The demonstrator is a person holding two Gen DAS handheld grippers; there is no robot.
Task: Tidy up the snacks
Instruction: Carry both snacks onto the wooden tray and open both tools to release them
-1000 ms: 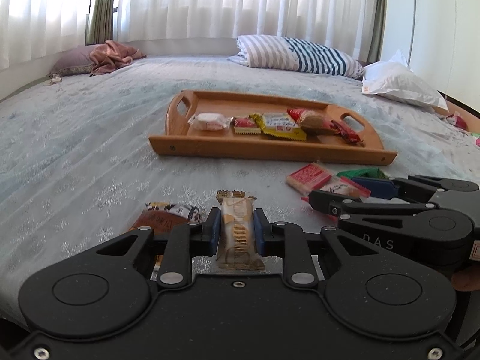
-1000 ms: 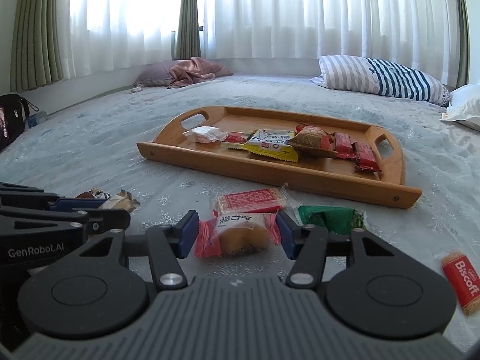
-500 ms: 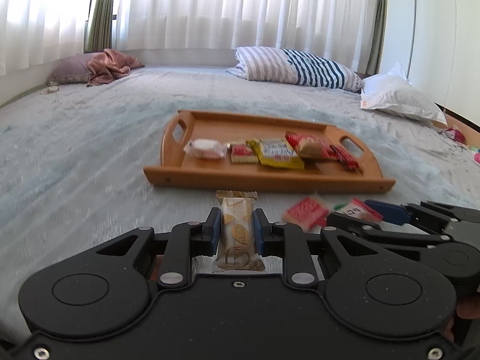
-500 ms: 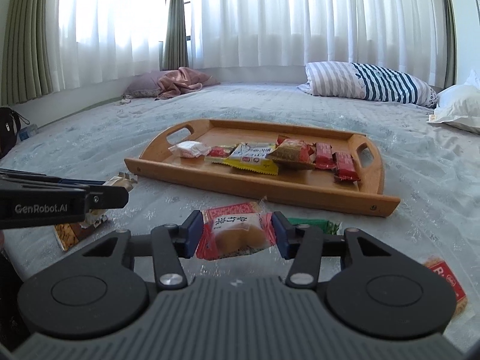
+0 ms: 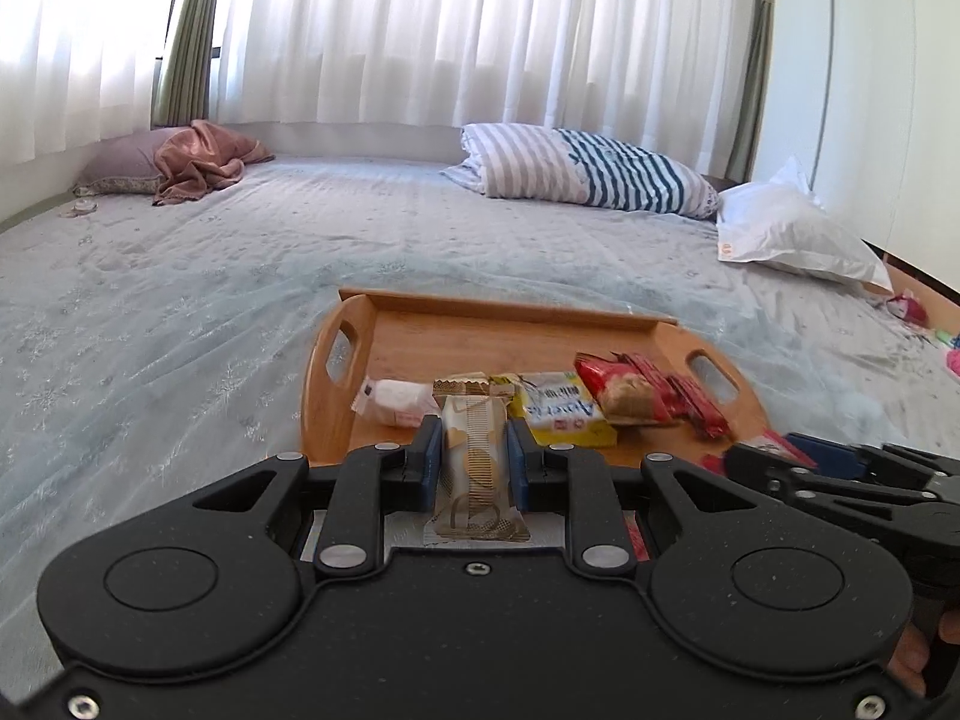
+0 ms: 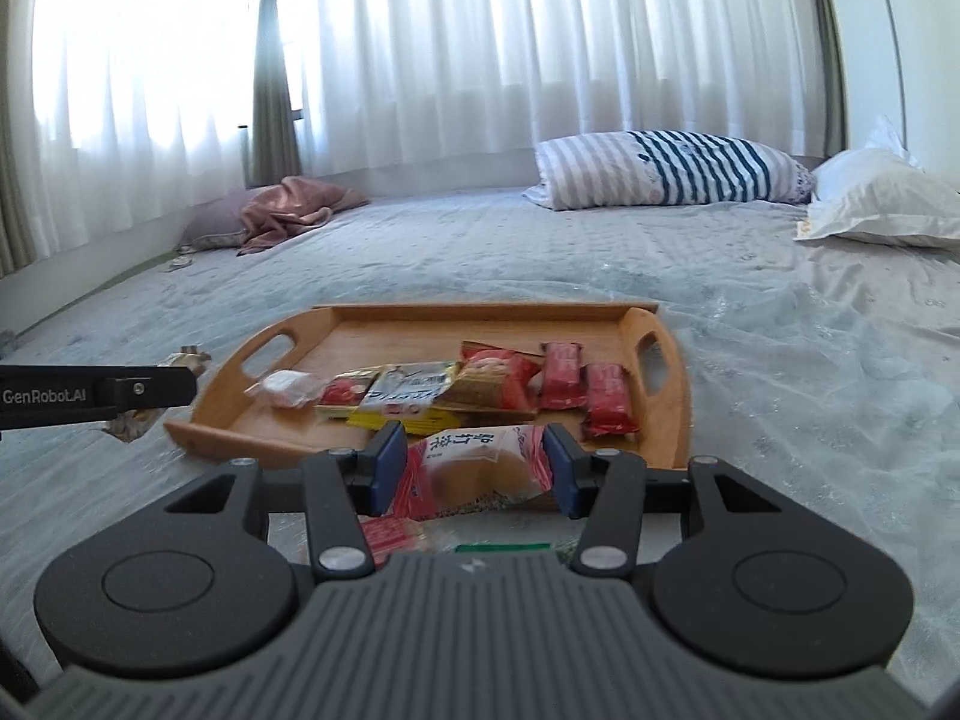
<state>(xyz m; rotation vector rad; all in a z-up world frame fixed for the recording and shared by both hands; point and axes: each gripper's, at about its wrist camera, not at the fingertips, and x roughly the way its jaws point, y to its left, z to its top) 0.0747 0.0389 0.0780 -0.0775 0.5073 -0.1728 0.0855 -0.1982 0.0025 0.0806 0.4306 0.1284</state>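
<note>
left gripper [image 5: 474, 468]: fingers clenched on beige wafer bar [image 5: 474, 474], carried for the tray
right gripper [image 6: 474, 468]: fingers grasping red bun packet [image 6: 474, 468]
wooden tray [image 6: 654, 420]: at 12 o'clock, snacks lined up

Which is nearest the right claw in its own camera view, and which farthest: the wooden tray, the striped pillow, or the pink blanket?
1. Wooden tray: just ahead of the right claw, on the bed.
2. Striped pillow: far end, to the right.
3. Pink blanket: far left corner; about as distant as the pillow, so too close to call.
</note>
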